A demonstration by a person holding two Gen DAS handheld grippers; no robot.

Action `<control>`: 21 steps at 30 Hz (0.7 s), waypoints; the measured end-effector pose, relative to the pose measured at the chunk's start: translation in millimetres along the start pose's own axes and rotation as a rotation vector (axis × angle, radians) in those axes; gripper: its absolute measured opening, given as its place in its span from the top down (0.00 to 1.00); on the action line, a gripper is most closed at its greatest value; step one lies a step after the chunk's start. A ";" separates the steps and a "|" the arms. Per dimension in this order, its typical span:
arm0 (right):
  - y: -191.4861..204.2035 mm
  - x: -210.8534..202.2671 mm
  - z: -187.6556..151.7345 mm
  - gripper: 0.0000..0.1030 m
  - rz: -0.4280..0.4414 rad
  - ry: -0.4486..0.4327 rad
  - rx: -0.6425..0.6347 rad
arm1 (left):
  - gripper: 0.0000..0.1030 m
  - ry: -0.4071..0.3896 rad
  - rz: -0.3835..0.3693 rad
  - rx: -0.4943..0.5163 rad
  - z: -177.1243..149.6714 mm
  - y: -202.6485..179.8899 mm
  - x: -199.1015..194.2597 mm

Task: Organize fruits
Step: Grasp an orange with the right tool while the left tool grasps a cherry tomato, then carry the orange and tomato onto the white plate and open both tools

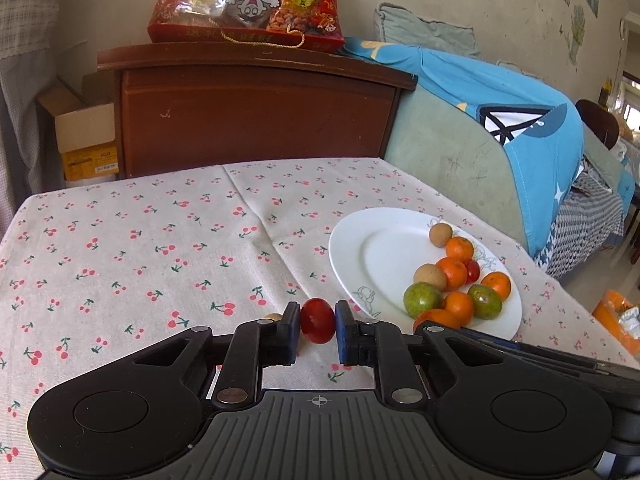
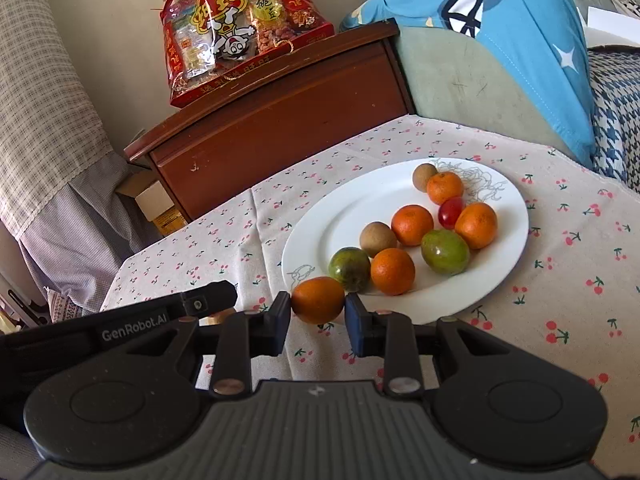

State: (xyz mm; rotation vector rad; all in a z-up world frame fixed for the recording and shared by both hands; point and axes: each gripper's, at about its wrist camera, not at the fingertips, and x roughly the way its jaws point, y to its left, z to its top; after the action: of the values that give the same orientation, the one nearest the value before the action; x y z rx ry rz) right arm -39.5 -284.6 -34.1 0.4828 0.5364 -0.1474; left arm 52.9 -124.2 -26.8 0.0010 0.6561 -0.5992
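— Only on the left wrist view do we see our left gripper [image 1: 318,330] clamping a cherry tomato [image 1: 317,320], long axis upright, beside the plate [image 1: 380,248].

— Right view: our right gripper [image 2: 318,320] pinches a mandarin [image 2: 318,300] at the plate's [image 2: 340,216] near rim, its long axis crosswise.

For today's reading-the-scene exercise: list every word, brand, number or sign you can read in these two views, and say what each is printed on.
"GenRobot.AI": on the left gripper's black body, seen in the right wrist view.
Chinese characters on the red snack bag: large but upside down, not reliably readable.
Label on the yellow box: too small to read.
The white plate: line drawings only.
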 end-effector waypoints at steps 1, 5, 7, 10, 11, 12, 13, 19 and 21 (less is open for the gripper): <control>-0.7 -0.1 0.3 0.72 -0.003 -0.001 0.002 | 0.85 -0.003 -0.006 -0.007 1.8 -0.6 1.1; -4.7 0.5 1.3 0.71 -0.021 -0.005 0.010 | 0.85 -0.008 -0.016 -0.019 6.1 -5.4 7.7; -8.3 1.1 1.4 0.72 -0.027 -0.003 0.018 | 0.85 -0.008 -0.024 -0.022 8.1 -8.2 12.0; -11.0 1.7 2.8 0.71 -0.038 -0.006 0.020 | 0.85 -0.008 -0.037 -0.016 11.3 -14.8 20.2; -11.8 2.2 3.5 0.72 -0.041 -0.007 0.021 | 0.84 -0.005 -0.044 -0.019 12.3 -16.7 23.7; -12.7 2.7 3.9 0.72 -0.046 -0.010 0.023 | 0.84 -0.001 -0.050 -0.018 13.1 -18.9 27.3; -13.6 3.2 4.4 0.72 -0.051 -0.012 0.024 | 0.84 0.003 -0.053 -0.016 13.9 -21.0 30.5; -19.9 7.4 8.4 0.71 -0.096 -0.040 0.025 | 0.84 0.039 -0.088 -0.045 22.0 -31.2 51.5; -21.0 8.1 9.0 0.68 -0.112 -0.051 0.028 | 0.84 0.044 -0.099 -0.050 25.8 -34.6 56.2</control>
State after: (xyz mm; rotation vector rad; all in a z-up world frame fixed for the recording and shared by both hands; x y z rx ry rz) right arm -33.9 -307.4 -40.0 0.4745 0.5119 -0.2744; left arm 85.1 -187.2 -32.1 -0.0660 0.7165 -0.6798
